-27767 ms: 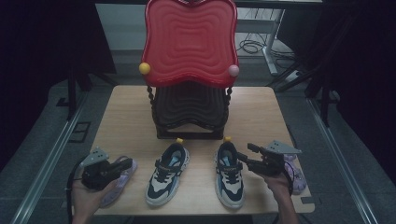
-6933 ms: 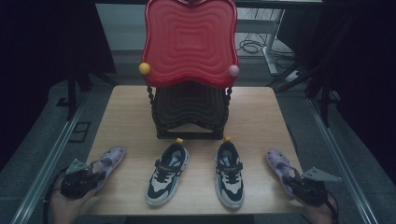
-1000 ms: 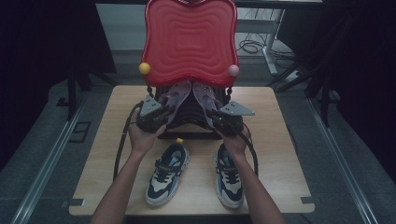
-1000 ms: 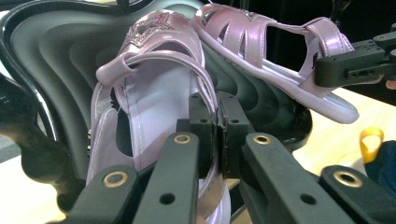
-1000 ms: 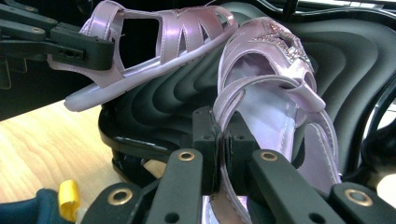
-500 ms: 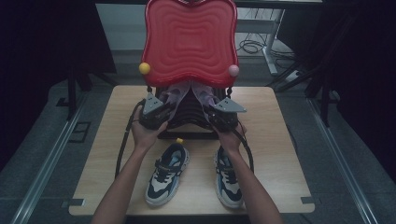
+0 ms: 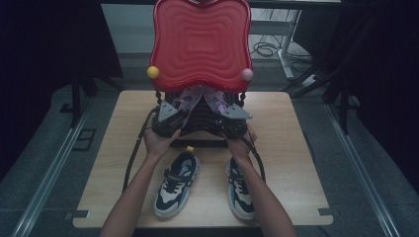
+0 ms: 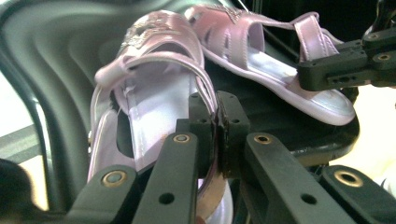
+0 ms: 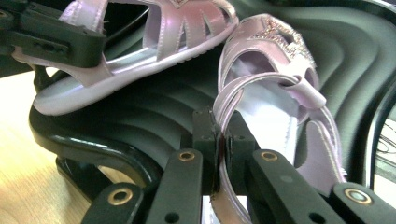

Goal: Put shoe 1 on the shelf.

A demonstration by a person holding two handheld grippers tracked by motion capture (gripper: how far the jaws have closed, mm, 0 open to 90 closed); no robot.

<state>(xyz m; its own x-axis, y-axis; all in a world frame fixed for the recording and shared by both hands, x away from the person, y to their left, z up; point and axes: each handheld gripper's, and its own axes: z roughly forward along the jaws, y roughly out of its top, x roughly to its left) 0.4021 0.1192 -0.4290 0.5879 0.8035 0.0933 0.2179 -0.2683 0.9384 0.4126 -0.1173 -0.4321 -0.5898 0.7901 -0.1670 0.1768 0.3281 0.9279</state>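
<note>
Two pale purple sandals lie on the ribbed black seat [image 7: 200,118] of a small chair that stands toward the far edge of the counter [image 7: 291,148], under its red wavy back [image 7: 200,44]. The left tool [image 8: 215,123] is clamped on the heel strap of the left sandal [image 8: 154,88]; the right tool [image 9: 217,135] is clamped on the thin strap of the right sandal [image 9: 275,88]. Each sandal's long axis runs away from the person, heel toward the near edge and toe up toward the red back, and the two toes lean in toward each other (in the high view they form a narrow V). In each gripper view the other sandal lies across the seat beyond, with the other tool on its heel end. Two dark sneakers [image 7: 176,183] sit side by side near the counter's near edge, toes pointing to the chair.
</note>
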